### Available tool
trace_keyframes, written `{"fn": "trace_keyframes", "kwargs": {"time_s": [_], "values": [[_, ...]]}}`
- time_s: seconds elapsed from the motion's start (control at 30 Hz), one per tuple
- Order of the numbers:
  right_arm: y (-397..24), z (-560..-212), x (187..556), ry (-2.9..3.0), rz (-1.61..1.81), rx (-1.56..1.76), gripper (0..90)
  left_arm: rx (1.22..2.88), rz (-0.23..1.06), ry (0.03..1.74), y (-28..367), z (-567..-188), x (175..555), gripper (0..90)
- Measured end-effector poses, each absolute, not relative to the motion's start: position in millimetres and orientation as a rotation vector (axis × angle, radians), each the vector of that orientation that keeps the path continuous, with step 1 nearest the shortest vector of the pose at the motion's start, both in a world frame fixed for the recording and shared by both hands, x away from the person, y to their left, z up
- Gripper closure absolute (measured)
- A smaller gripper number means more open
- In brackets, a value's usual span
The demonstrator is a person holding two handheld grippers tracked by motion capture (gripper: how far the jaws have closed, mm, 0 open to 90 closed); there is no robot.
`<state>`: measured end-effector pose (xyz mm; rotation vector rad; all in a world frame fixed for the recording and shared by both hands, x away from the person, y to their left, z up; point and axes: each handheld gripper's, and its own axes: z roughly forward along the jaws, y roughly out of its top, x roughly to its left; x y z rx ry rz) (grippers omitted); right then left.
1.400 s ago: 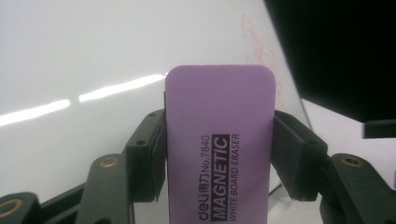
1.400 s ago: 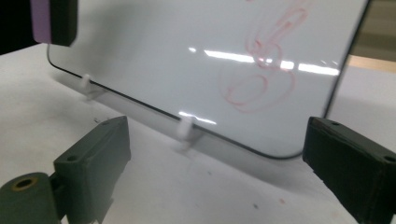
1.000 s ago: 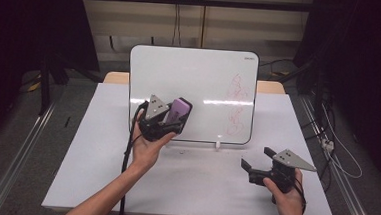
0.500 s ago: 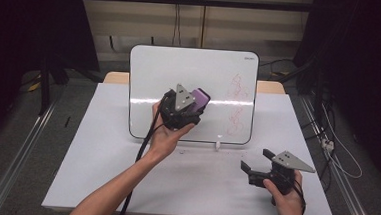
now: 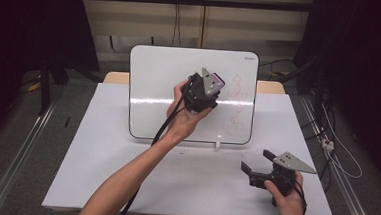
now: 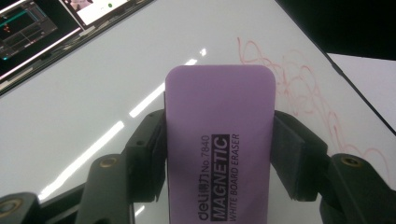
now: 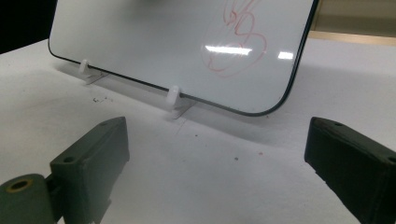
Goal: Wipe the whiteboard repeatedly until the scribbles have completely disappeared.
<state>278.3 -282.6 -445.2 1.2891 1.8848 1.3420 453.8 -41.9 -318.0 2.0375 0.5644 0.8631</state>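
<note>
Red scribble beside eraser (perhaps untouched).

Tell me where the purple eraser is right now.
The purple eraser is clamped in the left gripper, held up in front of the whiteboard just left of the red scribbles in the high view.

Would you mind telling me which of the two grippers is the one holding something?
The left gripper, raised in front of the whiteboard, is shut on the purple eraser. The right gripper, low over the table, is open and holds nothing.
</note>
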Motion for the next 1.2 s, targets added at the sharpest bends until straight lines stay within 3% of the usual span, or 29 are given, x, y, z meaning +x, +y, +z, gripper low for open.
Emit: {"fn": "trace_keyframes", "kwargs": {"time_s": [0.6, 0.93, 1.2], "values": [[-283, -447, 279, 1.899, 1.348, 1.294, 6.4, 2.071, 0.945, 0.529, -88, -305, 484, 41.3], [-284, -447, 278, 1.898, 1.356, 1.298, 6.5, 2.075, 1.08, 0.491, -108, -319, 490, 41.3], [-286, -448, 279, 1.892, 1.357, 1.307, 6.6, 2.084, 1.051, 0.45, -116, -335, 477, 41.4]]}}
